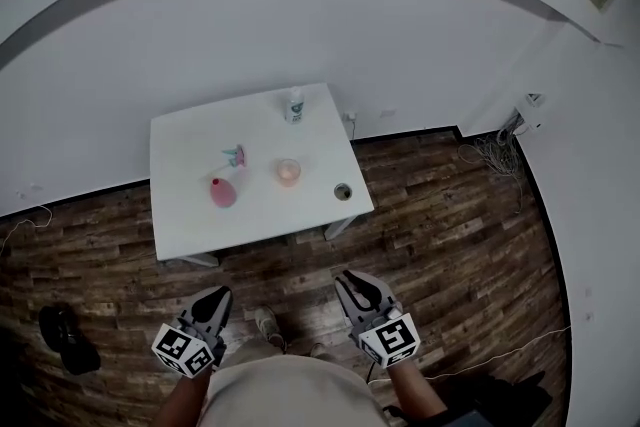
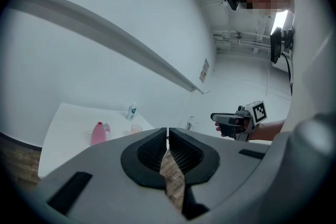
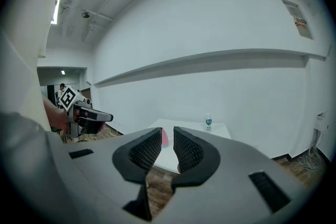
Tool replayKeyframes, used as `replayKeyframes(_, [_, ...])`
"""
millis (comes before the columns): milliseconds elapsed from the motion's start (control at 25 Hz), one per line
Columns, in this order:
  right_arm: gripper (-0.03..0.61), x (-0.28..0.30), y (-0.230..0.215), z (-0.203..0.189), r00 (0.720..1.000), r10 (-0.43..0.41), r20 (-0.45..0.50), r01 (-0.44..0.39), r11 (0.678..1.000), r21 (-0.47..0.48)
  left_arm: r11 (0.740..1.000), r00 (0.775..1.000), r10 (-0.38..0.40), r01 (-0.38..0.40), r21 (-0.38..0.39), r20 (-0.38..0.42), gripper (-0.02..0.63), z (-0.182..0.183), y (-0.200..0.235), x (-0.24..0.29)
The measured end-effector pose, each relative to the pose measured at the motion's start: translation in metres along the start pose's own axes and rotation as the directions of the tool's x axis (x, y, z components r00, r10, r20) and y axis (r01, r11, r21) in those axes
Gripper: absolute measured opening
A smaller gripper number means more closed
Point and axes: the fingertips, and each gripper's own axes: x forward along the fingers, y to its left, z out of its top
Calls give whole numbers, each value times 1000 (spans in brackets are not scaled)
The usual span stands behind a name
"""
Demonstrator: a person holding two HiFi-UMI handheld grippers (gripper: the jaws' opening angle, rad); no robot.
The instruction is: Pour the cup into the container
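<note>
White table [image 1: 190, 215] on plank floor stands well ahead of me, cup [image 1: 289, 171] mid-table with the small dark container [image 1: 343, 191] near its right, both nearer my right gripper [image 1: 352, 283] than my left gripper [image 1: 218, 297]; both grippers' jaws together, empty.

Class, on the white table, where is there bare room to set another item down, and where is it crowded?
Free: the left strip of the table, left of the pink bottle, and the back-left corner, left of the clear bottle. Crowded: the middle, around the cup.
</note>
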Motion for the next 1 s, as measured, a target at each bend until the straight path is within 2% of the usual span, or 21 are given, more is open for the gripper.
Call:
replayKeyframes(520, [55, 48, 14, 13, 998, -58, 17, 58, 998, -15, 996, 997, -80, 80, 34, 7, 11, 14, 47, 9])
replayKeyframes(800, [55, 58, 15, 18, 998, -58, 20, 59, 998, -32, 997, 998, -65, 64, 41, 28, 11, 22, 64, 10])
replayKeyframes(1000, [55, 61, 9, 19, 998, -54, 23, 54, 998, -27, 997, 998, -62, 61, 43, 12, 11, 19, 64, 15])
